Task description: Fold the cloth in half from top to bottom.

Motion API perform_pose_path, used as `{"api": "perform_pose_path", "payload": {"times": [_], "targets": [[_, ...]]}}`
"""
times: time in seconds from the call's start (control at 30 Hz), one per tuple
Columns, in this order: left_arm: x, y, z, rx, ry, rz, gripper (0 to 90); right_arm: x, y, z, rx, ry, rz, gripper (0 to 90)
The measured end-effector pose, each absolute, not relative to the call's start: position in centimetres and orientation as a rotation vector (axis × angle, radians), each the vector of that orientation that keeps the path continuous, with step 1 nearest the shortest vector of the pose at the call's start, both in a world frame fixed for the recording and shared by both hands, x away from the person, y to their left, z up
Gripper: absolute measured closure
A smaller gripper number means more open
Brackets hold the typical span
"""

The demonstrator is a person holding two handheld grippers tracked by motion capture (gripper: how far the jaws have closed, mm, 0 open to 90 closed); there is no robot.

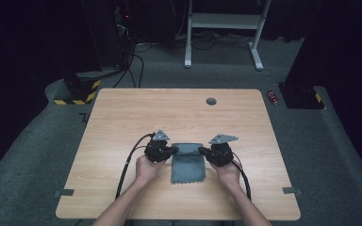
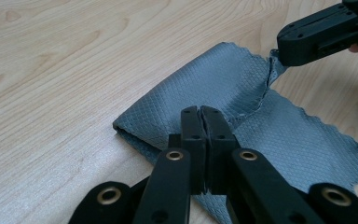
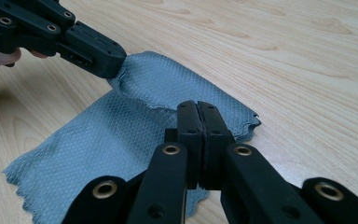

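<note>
High view: grey cloth point(image 1: 187, 164) on bench point(image 1: 122, 117), lower centre, between both claws. Long axis 12-to-6; far end folded over, loose scalloped edge toward 6. Left claw point(image 1: 174, 150) at cloth's 10 o'clock corner, jaws clenched on fold edge. Right claw point(image 1: 201, 150) at 2 o'clock corner, likewise clamped on cloth. Both equally near, each pinching one far corner. Judgement: next move pulls fold toward 6, along long axis.

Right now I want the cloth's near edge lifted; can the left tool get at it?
Probably yes: the left tool grips the cloth at its far fold, and bare table surrounds the near edge.
</note>
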State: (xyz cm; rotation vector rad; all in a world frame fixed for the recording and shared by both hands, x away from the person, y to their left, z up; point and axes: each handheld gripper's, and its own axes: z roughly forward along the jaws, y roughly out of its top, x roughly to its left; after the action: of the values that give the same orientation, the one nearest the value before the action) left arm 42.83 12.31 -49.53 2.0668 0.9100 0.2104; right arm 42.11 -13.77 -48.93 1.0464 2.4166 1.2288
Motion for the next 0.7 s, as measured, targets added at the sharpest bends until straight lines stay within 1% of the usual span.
{"api": "perform_pose_path", "payload": {"times": [0.7], "targets": [[41.6, 12.4, -49.4, 2.071, 0.884, 0.2, 88.6, 40.6, -14.1, -48.9, 1.013, 2.428, 1.242, 89.0]]}}
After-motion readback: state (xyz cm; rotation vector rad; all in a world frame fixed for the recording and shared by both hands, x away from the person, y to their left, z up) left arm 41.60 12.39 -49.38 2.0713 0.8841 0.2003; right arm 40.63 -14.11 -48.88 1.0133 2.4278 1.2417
